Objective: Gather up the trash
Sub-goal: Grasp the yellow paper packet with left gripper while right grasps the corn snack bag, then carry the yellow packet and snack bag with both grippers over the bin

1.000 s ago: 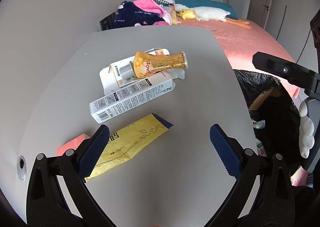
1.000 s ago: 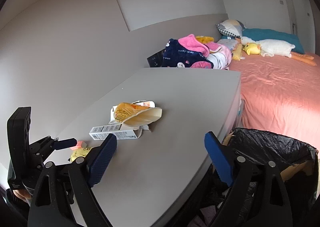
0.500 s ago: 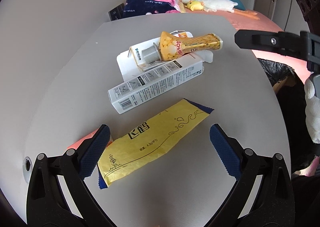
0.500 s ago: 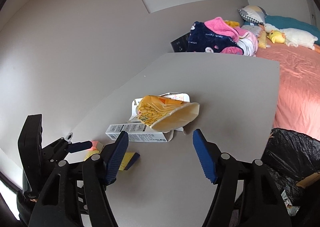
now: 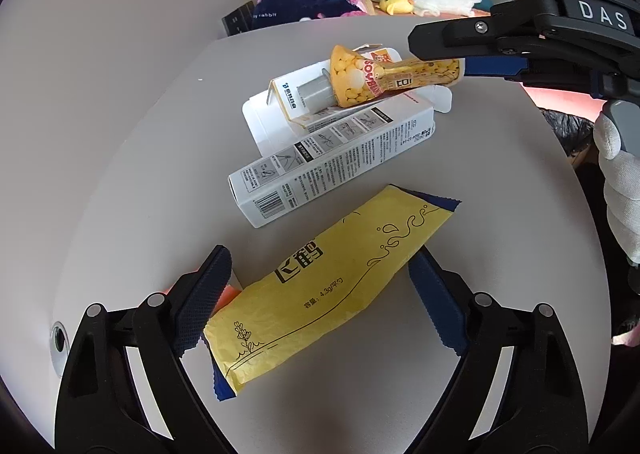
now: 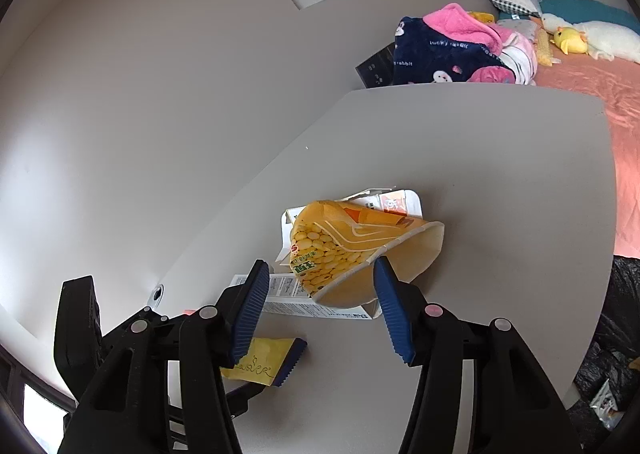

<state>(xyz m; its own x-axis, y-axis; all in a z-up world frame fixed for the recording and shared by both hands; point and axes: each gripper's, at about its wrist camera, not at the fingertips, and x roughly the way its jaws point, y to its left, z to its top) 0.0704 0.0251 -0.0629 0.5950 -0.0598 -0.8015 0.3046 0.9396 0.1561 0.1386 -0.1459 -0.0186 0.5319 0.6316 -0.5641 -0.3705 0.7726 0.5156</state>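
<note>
A yellow packet lies flat on the grey table, between the fingers of my left gripper. Its jaws are closing and the pads do not visibly press the packet. Farther back, a crushed yellow soybean pouch rests on a white carton and a long white box. My right gripper has the pouch's open end between its fingertips. Its jaws are closing; the right pad is at the rim and the left pad stands clear. In the left wrist view the right gripper's fingers reach the pouch from the right.
A pink item peeks from under the packet. A black trash bag hangs off the table's right edge. A gloved hand holds the right gripper. Clothes and a bed lie beyond. The table has a cable hole.
My left gripper moved forward and down until the yellow packet lay between its fingers, and its jaws narrowed. My right gripper swung in to the soybean pouch, its jaws narrowing.
</note>
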